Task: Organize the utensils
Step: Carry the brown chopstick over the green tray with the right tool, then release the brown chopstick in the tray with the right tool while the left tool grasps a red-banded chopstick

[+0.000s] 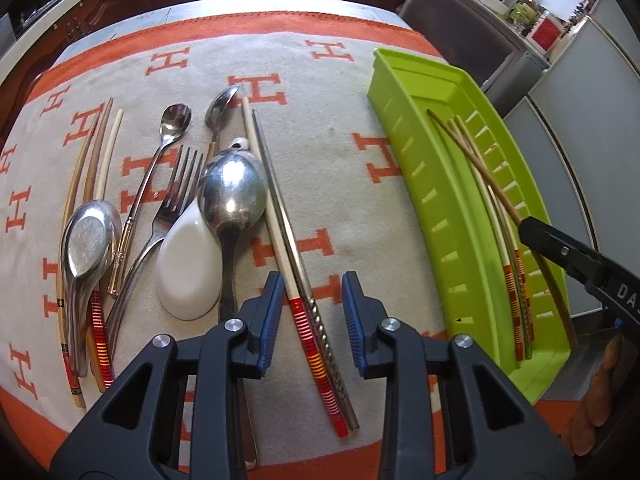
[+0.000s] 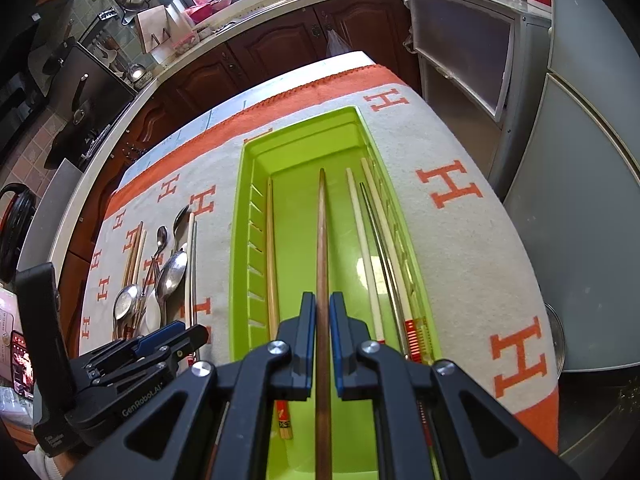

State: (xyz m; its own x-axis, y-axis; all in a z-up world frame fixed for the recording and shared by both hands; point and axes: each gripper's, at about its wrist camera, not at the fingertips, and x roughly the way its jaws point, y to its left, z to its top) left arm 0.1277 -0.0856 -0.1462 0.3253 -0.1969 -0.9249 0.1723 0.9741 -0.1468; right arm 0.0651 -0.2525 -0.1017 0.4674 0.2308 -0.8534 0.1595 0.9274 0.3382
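My left gripper (image 1: 314,300) is open, pointing down at the cloth. Its blue pads straddle a white chopstick with a red handle (image 1: 316,344) and a metal chopstick (image 1: 280,200), with gaps on both sides. My right gripper (image 2: 322,320) is shut on a brown wooden chopstick (image 2: 322,232), held lengthwise over the green tray (image 2: 256,184). In the tray lie several chopsticks: a bamboo one (image 2: 272,264) at the left, with white ones (image 2: 362,248) and a metal one along the right wall. The left wrist view shows the right gripper (image 1: 528,226) at the tray's (image 1: 420,140) near end.
On the orange-and-cream cloth (image 1: 340,128), left of the open gripper, lie a large steel spoon (image 1: 232,196), a white ceramic spoon (image 1: 188,272), a fork (image 1: 176,196), two smaller spoons, a flat steel spoon (image 1: 88,244) and several chopsticks. Kitchen cabinets (image 2: 280,48) stand beyond the table.
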